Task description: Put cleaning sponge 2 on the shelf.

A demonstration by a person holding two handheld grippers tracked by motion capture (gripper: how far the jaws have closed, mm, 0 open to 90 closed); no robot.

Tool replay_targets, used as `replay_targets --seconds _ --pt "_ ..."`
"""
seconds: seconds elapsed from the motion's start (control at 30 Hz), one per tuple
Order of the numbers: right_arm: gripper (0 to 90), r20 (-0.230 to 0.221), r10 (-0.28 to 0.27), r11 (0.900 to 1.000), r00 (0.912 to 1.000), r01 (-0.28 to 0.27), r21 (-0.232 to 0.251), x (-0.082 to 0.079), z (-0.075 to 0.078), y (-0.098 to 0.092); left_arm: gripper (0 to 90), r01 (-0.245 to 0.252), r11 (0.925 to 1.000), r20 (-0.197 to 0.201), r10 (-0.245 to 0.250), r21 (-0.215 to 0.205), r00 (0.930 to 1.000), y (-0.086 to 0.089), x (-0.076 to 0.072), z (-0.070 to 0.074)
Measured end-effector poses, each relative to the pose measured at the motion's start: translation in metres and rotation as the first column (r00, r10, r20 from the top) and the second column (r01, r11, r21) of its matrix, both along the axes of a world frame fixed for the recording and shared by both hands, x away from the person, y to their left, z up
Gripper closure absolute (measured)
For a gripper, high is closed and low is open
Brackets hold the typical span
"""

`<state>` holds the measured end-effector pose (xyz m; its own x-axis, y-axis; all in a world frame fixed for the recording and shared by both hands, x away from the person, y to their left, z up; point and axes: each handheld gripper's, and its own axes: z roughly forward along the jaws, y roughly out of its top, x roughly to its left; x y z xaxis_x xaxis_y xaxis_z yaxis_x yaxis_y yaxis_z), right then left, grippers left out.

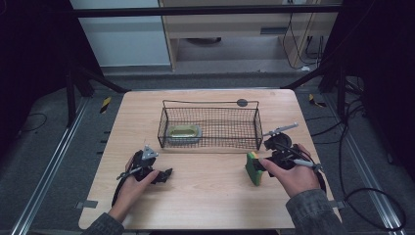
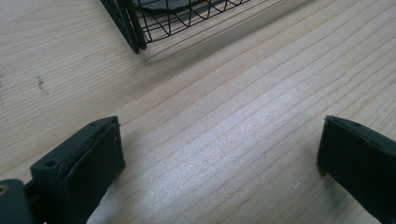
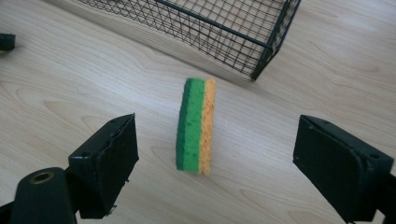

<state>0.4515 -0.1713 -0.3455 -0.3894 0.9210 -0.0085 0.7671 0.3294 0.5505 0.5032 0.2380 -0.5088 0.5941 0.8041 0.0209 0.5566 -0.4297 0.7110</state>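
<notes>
right gripper [image 3: 215, 163]: one, jaws wide apart, pads clear of everything, nothing held.
left gripper [image 2: 219, 163]: one, jaws spread fully, empty over bare wood.
sponge [image 3: 196, 125]: one, green scouring layer bonded to a yellow-orange foam layer, standing on its long edge on the table [image 1: 205, 196], just ahead of the right gripper, between the lines of its jaws but apart from both, near the basket's corner. judged light, soft and compressible, rough on the green face, not fragile; likely to tip if nudged. best hold: pads across the two broad faces, mid-height.
wire basket [image 1: 210, 128]: one, black mesh, beyond the sponge.
dish [image 1: 185, 132]: one, shallow, greenish, inside the basket's left end.
</notes>
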Motion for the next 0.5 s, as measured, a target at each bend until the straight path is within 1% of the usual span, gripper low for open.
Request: replay_targets --seconds 0.07,0.17,0.2,0.33,0.43,0.5 --pt "14.2 -0.019 -0.001 1.000 0.9998 0.001 0.001 0.006 -0.002 0.003 0.0 -0.001 1.0000 -0.001 0.001 0.000 1.0000 0.000 0.000 0.000" --pt "14.9 -0.058 -0.002 1.000 0.9983 0.001 -0.021 0.018 -0.010 0.012 0.0 0.000 1.0000 -0.001 0.000 0.000 1.0000 0.000 0.000 0.000" --pt "14.9 -0.058 -0.002 1.000 0.9983 0.001 -0.021 0.018 -0.010 0.012 0.0 0.000 1.0000 -0.001 0.000 0.000 1.0000 0.000 0.000 0.000" --pt "15.1 -0.086 -0.005 0.999 0.9963 0.001 -0.051 0.026 -0.019 0.018 0.0 0.001 1.0000 -0.001 -0.001 -0.001 1.0000 0.000 0.000 0.000" --pt "15.0 -0.103 -0.013 0.998 0.9946 0.007 -0.061 0.032 -0.025 0.022 0.0 0.001 1.0000 -0.001 -0.001 -0.001 1.0000 0.000 0.000 0.000" --pt "14.9 -0.106 -0.011 0.998 0.9943 0.004 -0.068 0.034 -0.026 0.022 0.0 0.002 1.0000 -0.001 -0.002 -0.001 1.0000 0.000 0.001 0.000"
